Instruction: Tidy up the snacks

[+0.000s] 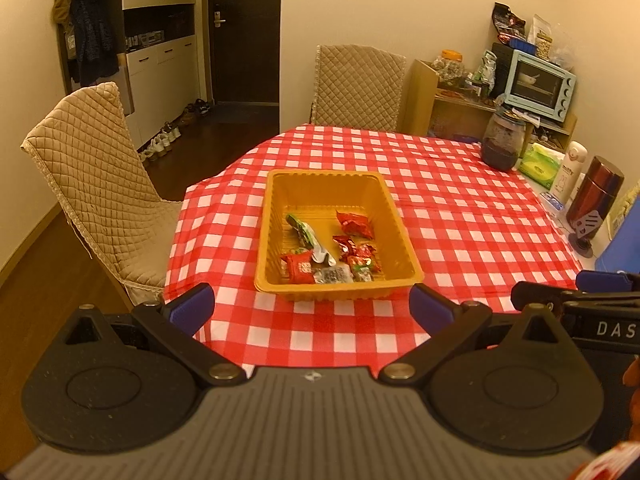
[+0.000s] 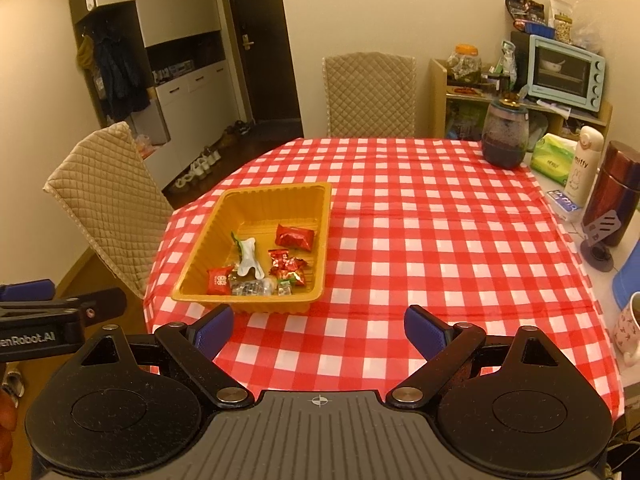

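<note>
Warm yellow light, cream walls point(image 1: 360, 0). Dark door point(image 1: 244, 32) beyond dark wood floor point(image 1: 48, 280). Two quilted beige chairs point(image 2: 370, 94) at red-checked table point(image 2: 440, 240). Blue toaster oven point(image 2: 566, 72) on wooden shelf point(image 2: 472, 100), right.

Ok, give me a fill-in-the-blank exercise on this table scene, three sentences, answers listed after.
1. The wrapped snacks all lie inside the ____ tray.
2. The tablecloth has a red and white ____ pattern.
3. Both the left tongs and the right tongs stand ____, with nothing between them.

Missing words: orange; checked; open
</note>
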Motion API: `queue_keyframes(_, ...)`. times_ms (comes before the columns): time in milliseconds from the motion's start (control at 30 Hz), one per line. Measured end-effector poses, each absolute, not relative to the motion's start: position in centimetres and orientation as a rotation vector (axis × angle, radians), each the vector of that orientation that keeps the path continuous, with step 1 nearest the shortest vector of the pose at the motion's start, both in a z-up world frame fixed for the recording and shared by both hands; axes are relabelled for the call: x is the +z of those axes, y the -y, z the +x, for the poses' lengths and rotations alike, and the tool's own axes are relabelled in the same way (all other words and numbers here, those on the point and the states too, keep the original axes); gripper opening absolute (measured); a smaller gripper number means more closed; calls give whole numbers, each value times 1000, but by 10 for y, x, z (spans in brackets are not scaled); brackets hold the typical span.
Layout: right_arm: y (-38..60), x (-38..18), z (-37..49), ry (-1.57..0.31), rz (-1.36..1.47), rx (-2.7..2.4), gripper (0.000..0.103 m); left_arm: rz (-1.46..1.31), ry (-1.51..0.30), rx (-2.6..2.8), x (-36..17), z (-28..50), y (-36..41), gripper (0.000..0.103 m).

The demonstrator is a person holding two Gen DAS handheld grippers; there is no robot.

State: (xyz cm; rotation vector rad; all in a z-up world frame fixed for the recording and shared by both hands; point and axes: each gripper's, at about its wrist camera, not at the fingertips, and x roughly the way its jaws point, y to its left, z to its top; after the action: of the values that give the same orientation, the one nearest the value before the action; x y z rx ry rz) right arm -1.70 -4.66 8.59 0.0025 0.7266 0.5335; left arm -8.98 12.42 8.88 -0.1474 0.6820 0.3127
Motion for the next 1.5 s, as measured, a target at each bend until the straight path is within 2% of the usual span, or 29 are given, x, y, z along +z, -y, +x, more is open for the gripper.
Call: queue_keyframes(1500,72,95,-39,-711,39,507,92,-125,-663,294,95,-108,-103,103)
